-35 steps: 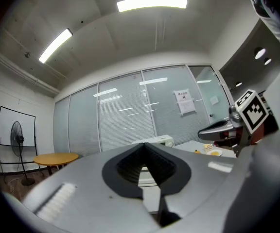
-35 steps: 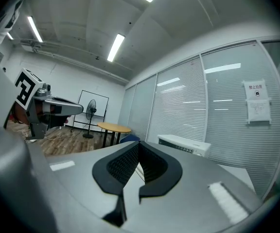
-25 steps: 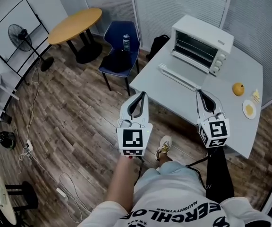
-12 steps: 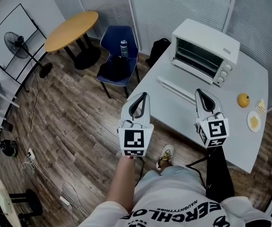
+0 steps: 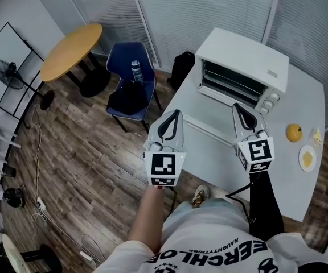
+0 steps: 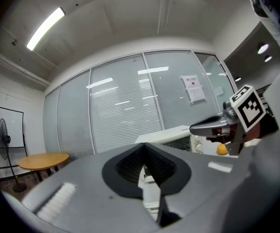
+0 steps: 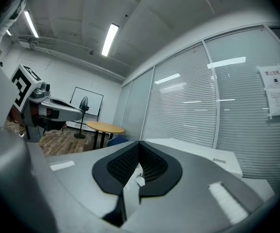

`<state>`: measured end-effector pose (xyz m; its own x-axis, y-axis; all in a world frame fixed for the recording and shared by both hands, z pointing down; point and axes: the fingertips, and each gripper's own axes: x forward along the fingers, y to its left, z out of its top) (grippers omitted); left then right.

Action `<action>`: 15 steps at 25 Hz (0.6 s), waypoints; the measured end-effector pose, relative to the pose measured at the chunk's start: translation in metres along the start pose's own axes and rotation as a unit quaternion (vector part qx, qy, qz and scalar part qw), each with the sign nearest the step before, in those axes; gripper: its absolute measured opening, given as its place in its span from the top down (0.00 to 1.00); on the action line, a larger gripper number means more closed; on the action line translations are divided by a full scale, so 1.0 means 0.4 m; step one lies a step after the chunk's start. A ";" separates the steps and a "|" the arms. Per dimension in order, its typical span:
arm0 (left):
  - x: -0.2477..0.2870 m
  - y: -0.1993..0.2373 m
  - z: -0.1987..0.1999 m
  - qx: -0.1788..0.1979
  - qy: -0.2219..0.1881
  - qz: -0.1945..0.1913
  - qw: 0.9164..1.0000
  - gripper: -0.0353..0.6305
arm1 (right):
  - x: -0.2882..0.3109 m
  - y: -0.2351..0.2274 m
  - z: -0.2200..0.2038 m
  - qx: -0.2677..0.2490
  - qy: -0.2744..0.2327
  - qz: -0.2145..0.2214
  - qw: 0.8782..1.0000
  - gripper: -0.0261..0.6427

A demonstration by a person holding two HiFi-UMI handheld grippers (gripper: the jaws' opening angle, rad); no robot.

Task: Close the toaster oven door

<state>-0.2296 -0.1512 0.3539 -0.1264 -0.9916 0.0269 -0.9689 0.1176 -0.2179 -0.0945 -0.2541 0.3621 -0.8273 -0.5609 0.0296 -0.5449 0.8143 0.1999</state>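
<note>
Both grippers are closer to the toaster oven [image 5: 244,61] than a second ago. It now sits larger and just ahead of them on the grey table [image 5: 303,90]. That suggests an approach still under way, with the door not yet touched.

The left gripper [image 5: 174,114] has its jaws pressed together on nothing. The right gripper [image 5: 237,107] is the same, closed and empty.

The oven door [image 5: 209,114] is still open and folded down flat. It lies between the two grippers, just ahead of the left one's tips and reaching under the right one's tips. The oven's open mouth faces back toward the grippers. The door's long axis, marked by its white handle bar [image 5: 206,131], runs crosswise to the jaws, slightly skewed.
</note>
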 end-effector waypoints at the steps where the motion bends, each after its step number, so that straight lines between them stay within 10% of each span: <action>1: 0.026 -0.001 -0.003 0.001 0.003 -0.005 1.000 0.86 | 0.016 -0.015 -0.001 0.003 -0.002 -0.002 1.000 0.96; 15: 0.273 -0.095 -0.032 -0.013 0.014 -0.097 0.995 0.86 | 0.048 -0.182 -0.038 0.011 0.013 -0.062 0.998 0.96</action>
<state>-0.2092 -0.2634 0.3777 0.0573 -0.9941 0.0922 -0.9808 -0.0733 -0.1804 -0.0687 -0.3266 0.3631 -0.7502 -0.6605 0.0311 -0.6455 0.7418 0.1820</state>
